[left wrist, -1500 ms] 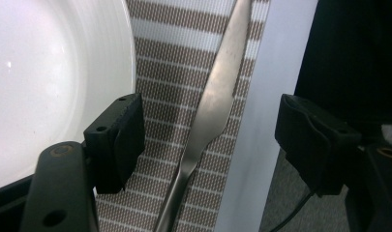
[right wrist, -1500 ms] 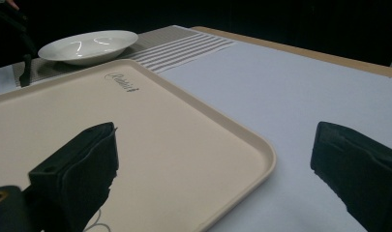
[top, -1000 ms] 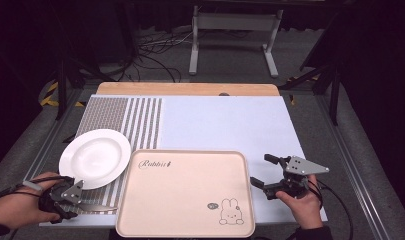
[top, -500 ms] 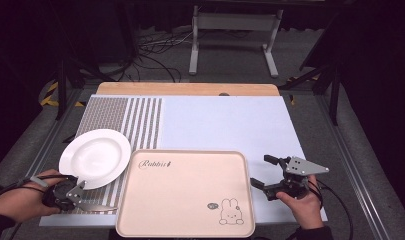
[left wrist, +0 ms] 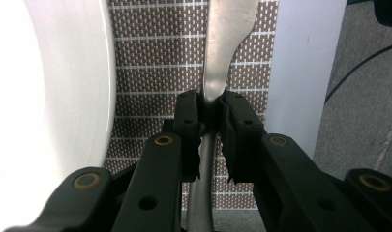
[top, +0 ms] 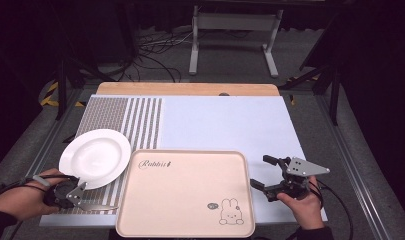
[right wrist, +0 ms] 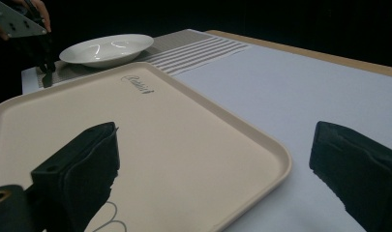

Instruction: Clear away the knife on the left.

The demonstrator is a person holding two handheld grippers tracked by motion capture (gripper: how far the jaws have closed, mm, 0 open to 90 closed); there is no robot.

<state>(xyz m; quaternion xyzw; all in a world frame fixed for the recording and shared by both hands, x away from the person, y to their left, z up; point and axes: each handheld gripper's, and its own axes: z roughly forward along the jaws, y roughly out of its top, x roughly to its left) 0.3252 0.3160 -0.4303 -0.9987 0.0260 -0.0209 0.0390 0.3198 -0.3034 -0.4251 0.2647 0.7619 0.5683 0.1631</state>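
— High view: what do we see, biggest first?
— We see the beige tray (top: 185,195) near centre, with the white plate (top: 96,157) at its left on the striped mat (top: 125,117).
— And our grippers?
— Our left gripper (left wrist: 210,116) pinches a metal utensil (left wrist: 221,58) beside the plate; our right gripper (top: 265,175) gapes wide, right of the tray.

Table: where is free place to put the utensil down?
The beige tray is bare inside. The pale blue mat beyond it, right of the striped mat, is free too. The near-left corner is crowded: white plate and left gripper shut on the metal utensil.
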